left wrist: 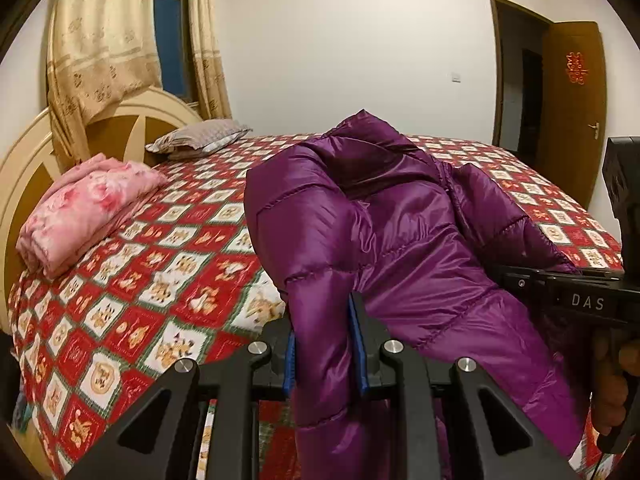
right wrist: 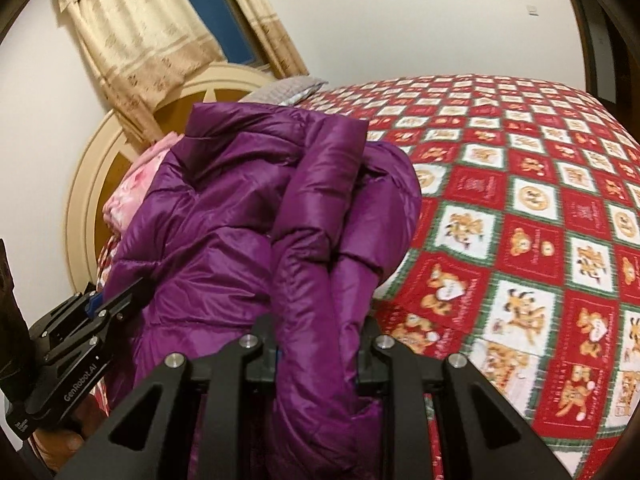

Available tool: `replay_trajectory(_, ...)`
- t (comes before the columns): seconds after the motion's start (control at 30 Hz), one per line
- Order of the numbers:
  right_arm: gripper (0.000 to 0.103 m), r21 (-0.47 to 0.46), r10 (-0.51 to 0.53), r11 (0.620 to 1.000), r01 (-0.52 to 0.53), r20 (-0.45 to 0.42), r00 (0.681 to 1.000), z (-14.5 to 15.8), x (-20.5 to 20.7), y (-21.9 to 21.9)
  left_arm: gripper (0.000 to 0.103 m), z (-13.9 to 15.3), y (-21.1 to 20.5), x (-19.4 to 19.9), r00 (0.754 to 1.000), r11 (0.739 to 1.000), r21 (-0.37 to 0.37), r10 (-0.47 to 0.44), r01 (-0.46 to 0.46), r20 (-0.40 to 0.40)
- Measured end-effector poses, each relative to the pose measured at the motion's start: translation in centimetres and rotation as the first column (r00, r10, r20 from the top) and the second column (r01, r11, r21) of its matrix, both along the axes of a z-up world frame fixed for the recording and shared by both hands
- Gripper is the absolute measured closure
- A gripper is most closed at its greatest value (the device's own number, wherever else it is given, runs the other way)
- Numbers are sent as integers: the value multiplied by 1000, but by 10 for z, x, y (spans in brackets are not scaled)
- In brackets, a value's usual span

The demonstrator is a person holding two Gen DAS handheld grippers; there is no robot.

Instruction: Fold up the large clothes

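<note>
**Puffy jacket held aloft on two thin pinches**

The bed (left wrist: 160,280), spread with a red-and-white patterned cover, lay under the work, with a folded pink blanket (left wrist: 84,216) and a grey pillow (left wrist: 200,138) near the headboard. Above it hung the purple down jacket (left wrist: 400,220), bunched and draped between the two tools, its far part sagging toward the cover. The slick, thick shell looked liable to slide: either grip might have lost its fold, dropping that side in a heap and spoiling the alignment. A trailing part could also have tucked under as the jacket came down. The left tongs (left wrist: 326,344) were clamped on a hanging fold; the right tongs (right wrist: 316,350) pinched another fold alike.
</note>
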State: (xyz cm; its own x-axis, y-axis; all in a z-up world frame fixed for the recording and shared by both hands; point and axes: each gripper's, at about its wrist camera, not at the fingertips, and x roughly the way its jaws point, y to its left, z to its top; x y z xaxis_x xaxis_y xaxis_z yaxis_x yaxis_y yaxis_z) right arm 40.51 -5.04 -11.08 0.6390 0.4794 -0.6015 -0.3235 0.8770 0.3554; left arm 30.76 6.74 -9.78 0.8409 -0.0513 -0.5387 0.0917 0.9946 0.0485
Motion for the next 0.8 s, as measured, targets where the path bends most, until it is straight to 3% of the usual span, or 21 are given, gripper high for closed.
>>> replay_trajectory(0.8,78,-67,72,995,-79,-96,993,-42,5,52,79,-59,44,3,990,997,-20,69,-72,-121)
